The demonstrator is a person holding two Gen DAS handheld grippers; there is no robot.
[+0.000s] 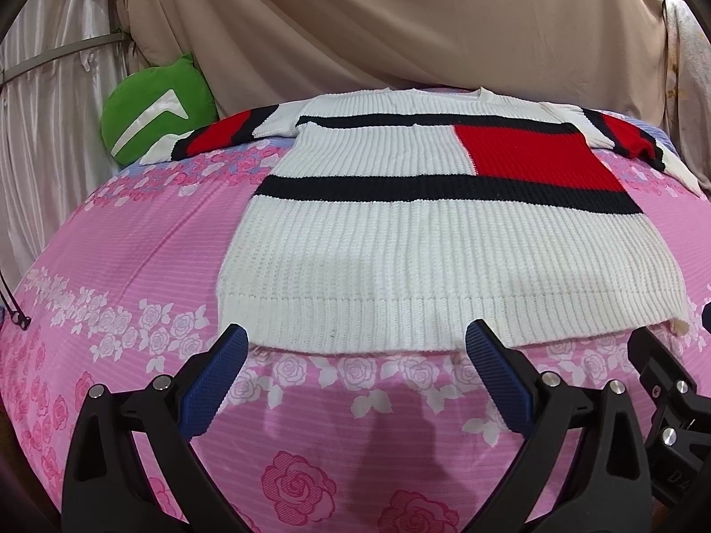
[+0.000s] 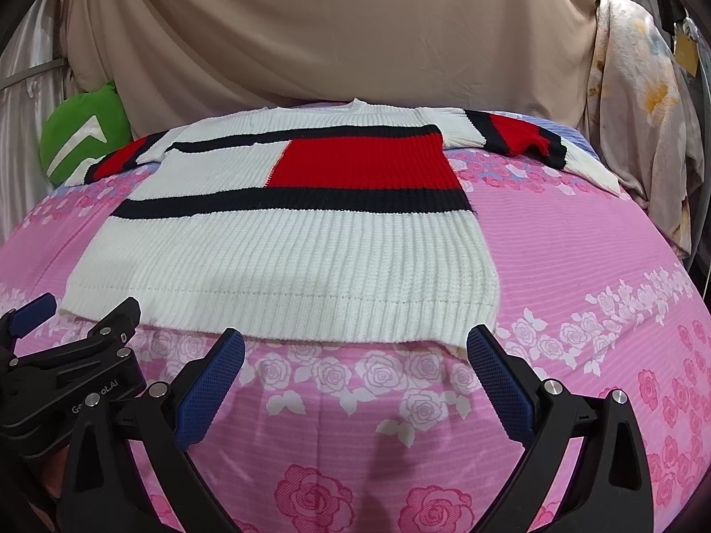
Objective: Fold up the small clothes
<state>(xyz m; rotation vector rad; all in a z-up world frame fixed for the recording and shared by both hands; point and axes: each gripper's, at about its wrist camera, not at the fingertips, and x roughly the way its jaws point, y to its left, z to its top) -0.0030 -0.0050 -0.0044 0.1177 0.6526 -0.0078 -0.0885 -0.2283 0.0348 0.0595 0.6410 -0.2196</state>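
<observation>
A white knit sweater (image 1: 426, 248) with black stripes and a red block lies flat on the pink rose bedsheet (image 1: 133, 266), sleeves spread out to both sides. It also shows in the right wrist view (image 2: 284, 257). My left gripper (image 1: 355, 355) is open and empty just before the sweater's hem, toward its left half. My right gripper (image 2: 355, 355) is open and empty just before the hem, toward its right half. The left gripper's body shows at the left edge of the right wrist view (image 2: 66, 355).
A green cushion (image 1: 155, 111) sits at the back left of the bed by the left sleeve. A beige curtain (image 1: 400, 22) hangs behind the bed. Floral cloth (image 2: 644, 111) hangs at the back right.
</observation>
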